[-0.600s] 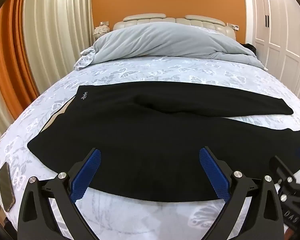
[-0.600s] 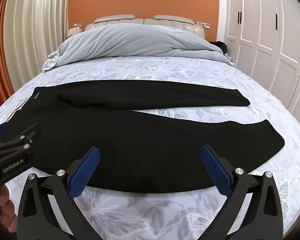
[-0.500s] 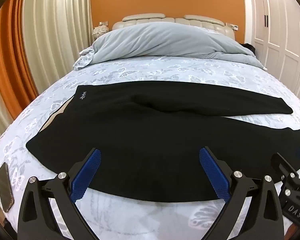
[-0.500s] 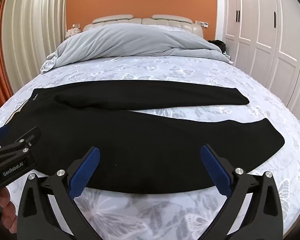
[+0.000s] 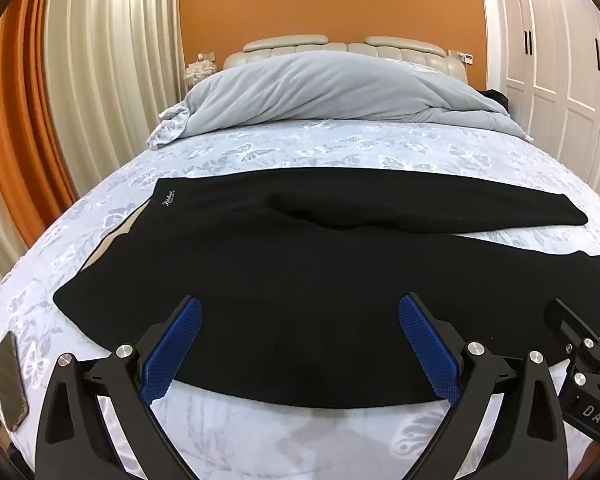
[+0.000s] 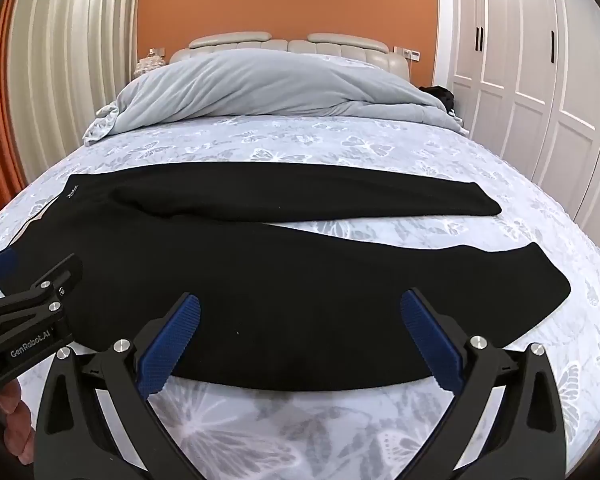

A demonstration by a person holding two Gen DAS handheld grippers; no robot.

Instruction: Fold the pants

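Black pants [image 5: 284, 264] lie flat across the bed, waistband at the left, both legs running right; they also show in the right wrist view [image 6: 300, 280]. My left gripper [image 5: 300, 344] is open and empty, hovering over the near edge of the pants by the hip end. My right gripper [image 6: 300, 340] is open and empty, over the near leg's front edge. Each gripper shows at the side of the other's view: the right one [image 5: 580, 360] and the left one [image 6: 32, 312].
A butterfly-print sheet [image 5: 300, 432] covers the bed. A grey duvet [image 5: 324, 88] is piled at the headboard. A phone [image 5: 10, 380] lies at the bed's near left edge. Curtains stand left, white wardrobes [image 6: 540, 60] right.
Both grippers have drifted slightly; the views shift a little. The pants lie as before and both grippers stay open.
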